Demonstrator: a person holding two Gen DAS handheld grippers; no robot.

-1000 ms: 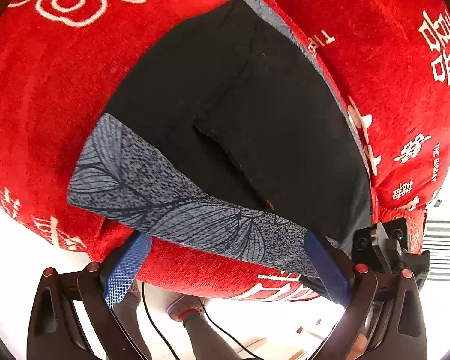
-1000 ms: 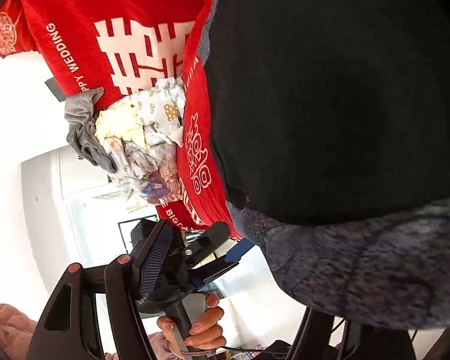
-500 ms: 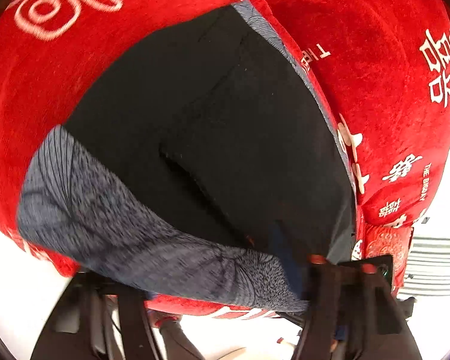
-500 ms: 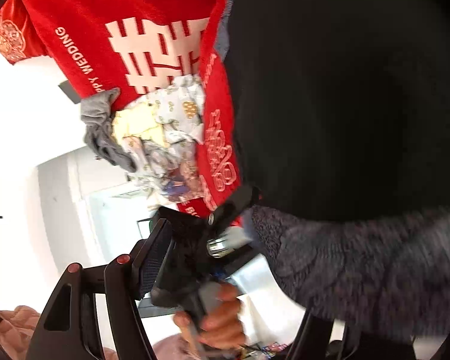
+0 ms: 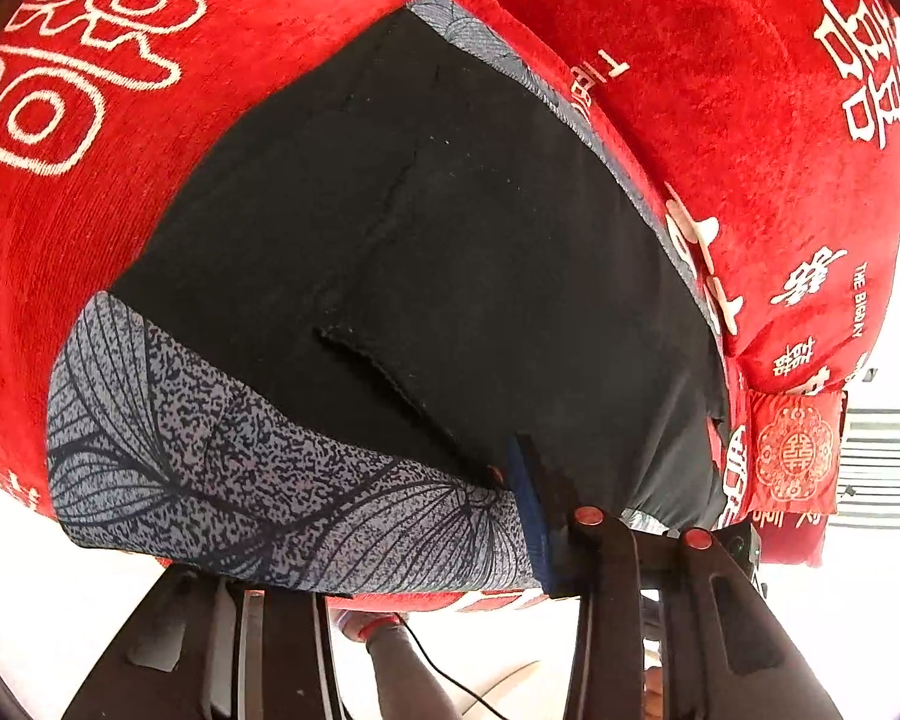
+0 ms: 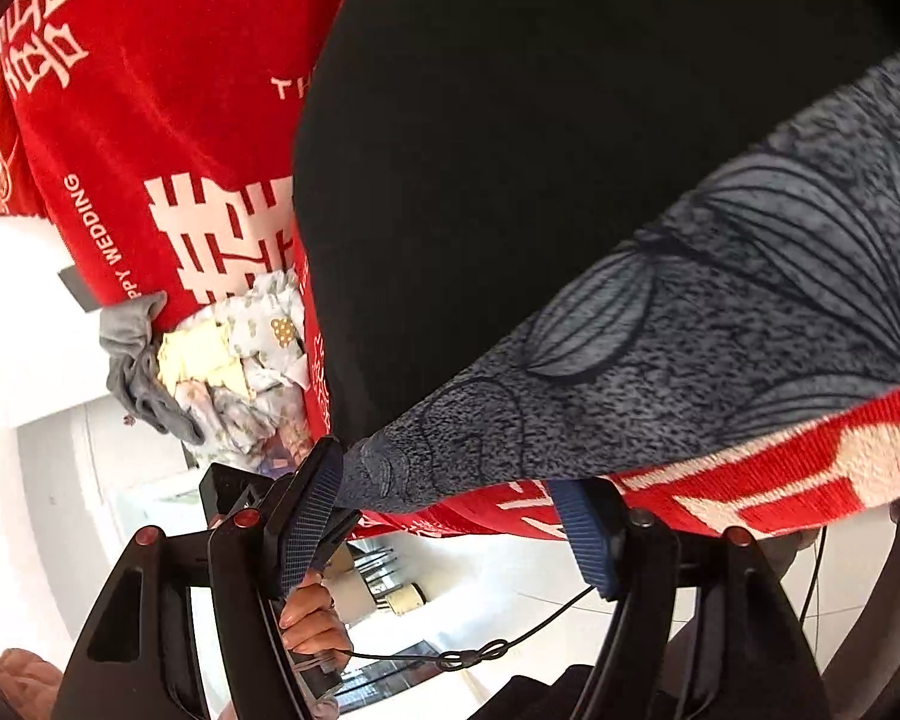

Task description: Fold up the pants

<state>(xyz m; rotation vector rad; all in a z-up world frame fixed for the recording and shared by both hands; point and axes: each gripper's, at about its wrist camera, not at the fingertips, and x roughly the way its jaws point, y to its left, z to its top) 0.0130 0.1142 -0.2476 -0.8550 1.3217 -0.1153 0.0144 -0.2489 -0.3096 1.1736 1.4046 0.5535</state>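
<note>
Black cloth with a grey leaf-printed waistband (image 5: 258,480): one pair of pants (image 5: 450,240) lies flat on a red blanket (image 5: 90,210) printed with white characters. Its far end runs out of the left wrist view at the top, and in the right wrist view the black part fills the upper frame and is cut off by the edge.

At the waistband's right corner, as the left wrist view shows it, the left gripper (image 5: 510,516) has just been closing, and the band sits between its jaws. One blue pad (image 5: 531,516) lies on top of the cloth; the other finger is under the band and hidden, so the grip looks clenched on the waistband, though the lower contact cannot be seen.

The right gripper (image 6: 450,510) stands released, its two blue pads well apart. The same corner of the waistband (image 6: 690,330) hangs between them, just beside the left pad (image 6: 309,510); whether it touches is hard to say. Beyond that pad a hand (image 6: 312,618) grasps a dark handle, partly covered by the finger.

Farther off on the blanket lies one heap of crumpled clothes (image 6: 234,360), grey, yellow and patterned white; how many pieces cannot be counted. Below the blanket's edge a pale floor (image 6: 510,588) shows, overexposed.
</note>
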